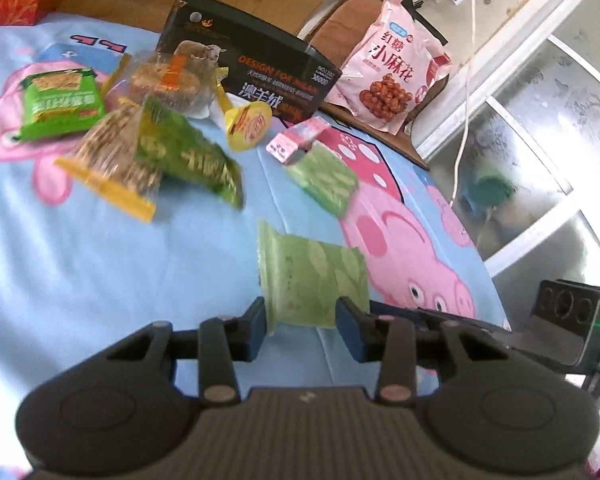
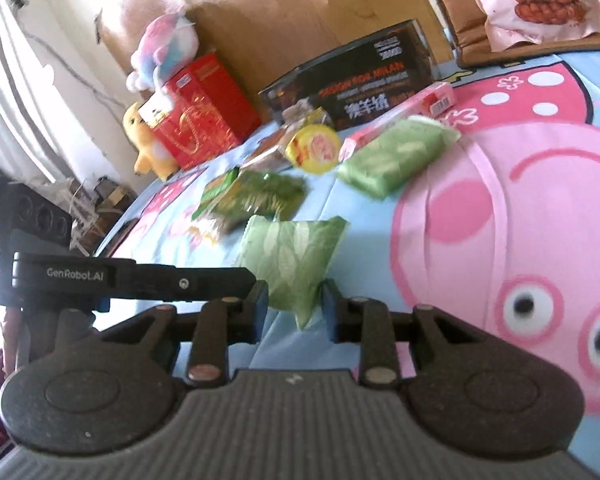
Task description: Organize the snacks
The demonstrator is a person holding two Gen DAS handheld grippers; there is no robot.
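Observation:
A pale green snack packet lies on the blue cartoon bedsheet. My left gripper is open with its blue pads on either side of the packet's near edge. The same packet shows in the right wrist view, where my right gripper is open around its near corner. The left gripper's body lies just to the left. A second pale green packet, a pink box, a yellow jelly cup and several green and yellow wrapped snacks lie farther back.
A black box stands behind the snacks. A pink bag of twisted snacks rests on a brown cushion at the bed's far corner. A red box and plush toys sit by the wall. A window and white cable are on the right.

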